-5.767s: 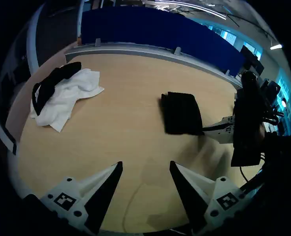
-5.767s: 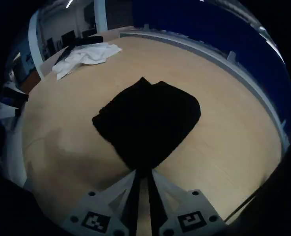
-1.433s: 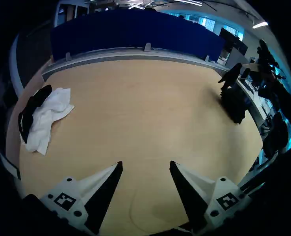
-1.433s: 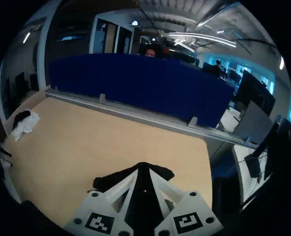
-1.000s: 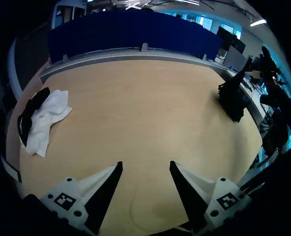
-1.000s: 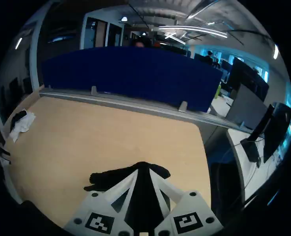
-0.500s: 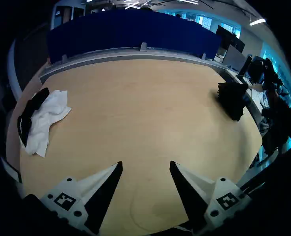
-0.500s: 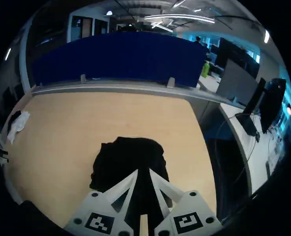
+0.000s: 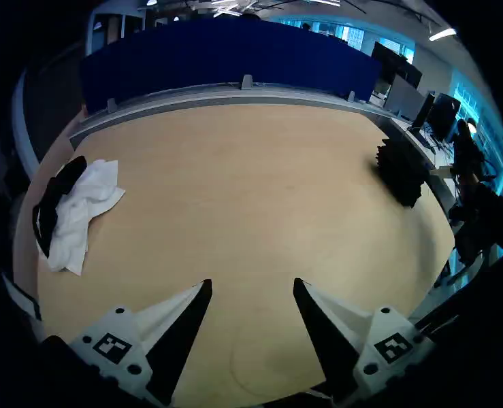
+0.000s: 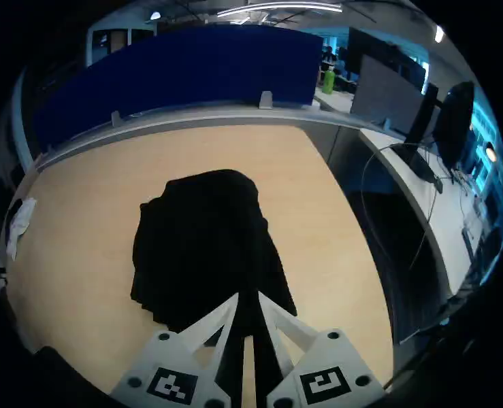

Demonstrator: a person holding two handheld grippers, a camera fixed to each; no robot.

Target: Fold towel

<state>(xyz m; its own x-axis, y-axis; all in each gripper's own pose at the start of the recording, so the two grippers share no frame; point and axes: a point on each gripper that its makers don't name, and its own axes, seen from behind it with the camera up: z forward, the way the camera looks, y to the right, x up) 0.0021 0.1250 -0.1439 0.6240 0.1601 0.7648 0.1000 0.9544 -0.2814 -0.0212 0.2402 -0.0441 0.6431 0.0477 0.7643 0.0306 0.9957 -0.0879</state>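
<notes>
- A second ago your right gripper (image 10: 248,295) held the black towel (image 10: 200,238) bunched and raised off the wood. Now the towel lies spread flat on the tabletop (image 10: 81,224), near its far right corner.
- The right fingers (image 10: 214,318) are pressed together with the towel's near edge pinched between them, so you have not let go yet.
- In the left gripper view the towel (image 9: 401,173) sits at the far right edge as a low dark stack. It has dropped lower over the last second.
- Your left gripper (image 9: 251,282) has barely moved. Its fingers (image 9: 176,319) are spread wide and hold nothing, hovering over the bare near part of the tabletop.
- The white cloth (image 9: 84,207) and the dark cloth (image 9: 50,200) beside it lie untouched at the far left, well apart from the towel.
- My reading: this towel is folded and you are setting it aside. What remains here is to open the right fingers, and the pile at the left looks like the next job.
</notes>
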